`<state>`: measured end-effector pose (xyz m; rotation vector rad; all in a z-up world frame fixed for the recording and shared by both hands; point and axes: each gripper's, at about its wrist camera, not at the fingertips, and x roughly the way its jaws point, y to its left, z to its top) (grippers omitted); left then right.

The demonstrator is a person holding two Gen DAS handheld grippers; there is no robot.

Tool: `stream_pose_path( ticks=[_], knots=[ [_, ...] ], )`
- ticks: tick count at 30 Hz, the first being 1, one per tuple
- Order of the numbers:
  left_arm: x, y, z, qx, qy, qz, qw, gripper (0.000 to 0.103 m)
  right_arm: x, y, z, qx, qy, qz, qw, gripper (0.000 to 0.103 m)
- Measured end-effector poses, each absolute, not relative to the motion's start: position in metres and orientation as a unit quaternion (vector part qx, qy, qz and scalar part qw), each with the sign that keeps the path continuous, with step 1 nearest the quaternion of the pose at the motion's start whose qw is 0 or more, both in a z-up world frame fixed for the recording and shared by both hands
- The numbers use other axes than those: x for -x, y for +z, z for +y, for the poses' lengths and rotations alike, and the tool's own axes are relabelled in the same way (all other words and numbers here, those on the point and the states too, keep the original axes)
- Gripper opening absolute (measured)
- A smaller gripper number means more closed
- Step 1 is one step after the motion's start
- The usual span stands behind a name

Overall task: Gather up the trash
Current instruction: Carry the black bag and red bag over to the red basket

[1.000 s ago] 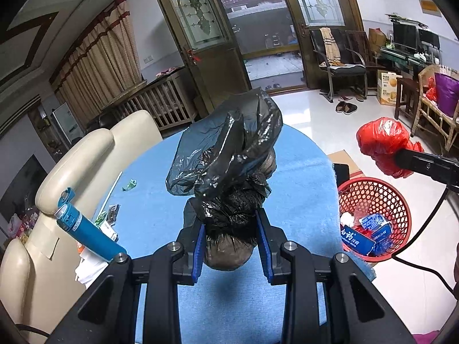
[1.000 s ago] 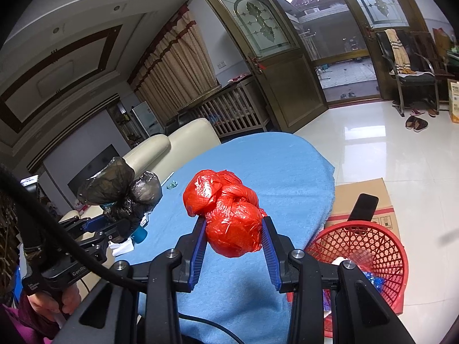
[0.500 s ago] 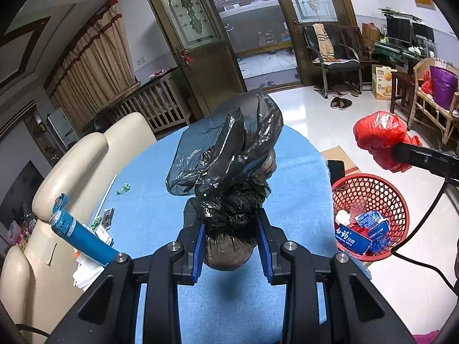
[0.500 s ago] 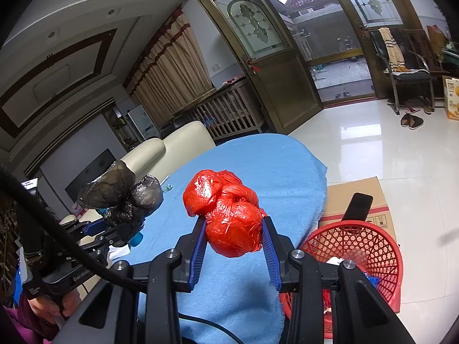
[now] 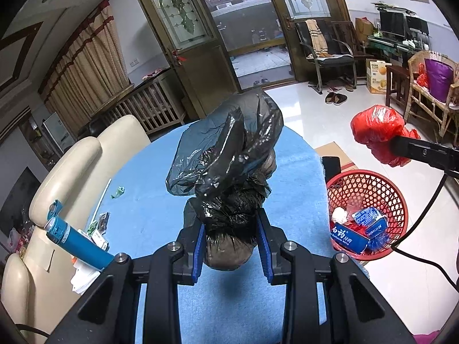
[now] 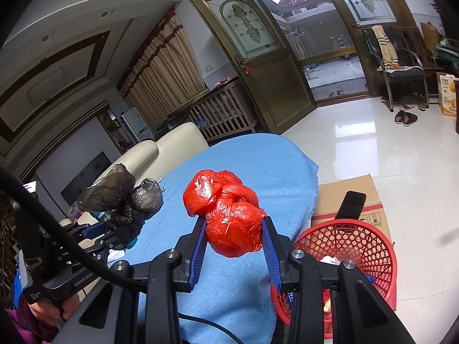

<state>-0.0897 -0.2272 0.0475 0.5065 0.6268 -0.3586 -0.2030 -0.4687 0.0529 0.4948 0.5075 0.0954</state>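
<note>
At the far left a cream sofa [image 5: 71,172] stood against the bench [image 5: 149,200], which was draped in a blue cloth. Along that left edge lay a blue cylindrical bottle [image 5: 77,240] with its cap flipped up, some white paper beneath it, small wrappers [image 5: 100,223] and a green scrap [image 5: 118,192].

The left gripper [image 5: 231,243] was pinching a knotted black trash bag [image 5: 226,166]; its blue pads [image 5: 198,250] pressed into the bag's lower bulge, and the loose top of the bag ballooned up above the knot. The bag was held up off the cloth, with a shadow on the cloth below it. In the right wrist view a hand [image 6: 48,309] gripped that tool's handle at the lower left.

Further right, the right gripper [image 6: 233,243] was clamped on a tied red trash bag [image 6: 226,215], its blue pads [image 6: 199,246] squeezing the rounder lower lump while a second lump stuck out up and left. This bag hung above the right edge of the bench, near the basket.

On the floor just beside the bench stood a red mesh basket [image 5: 370,189] holding blue cartons [image 5: 352,233] and crumpled white paper. Behind it lay a flat cardboard box [image 6: 350,197] with a dark phone-like slab [image 6: 351,205] resting on it. Beyond were glossy white tiles, a pair of slippers [image 5: 335,97] and an open glass-panelled door [image 5: 186,46].
</note>
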Motion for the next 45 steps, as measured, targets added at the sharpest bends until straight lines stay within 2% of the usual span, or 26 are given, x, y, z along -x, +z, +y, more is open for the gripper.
stream_pose_path(
  ticks=[45],
  knots=[
    [0.076, 0.034, -0.247, -0.274, -0.216, 0.319, 0.881, 0.034, 0.215, 0.055, -0.476, -0.266, 0.005, 0.272, 0.925, 0.040]
  ],
)
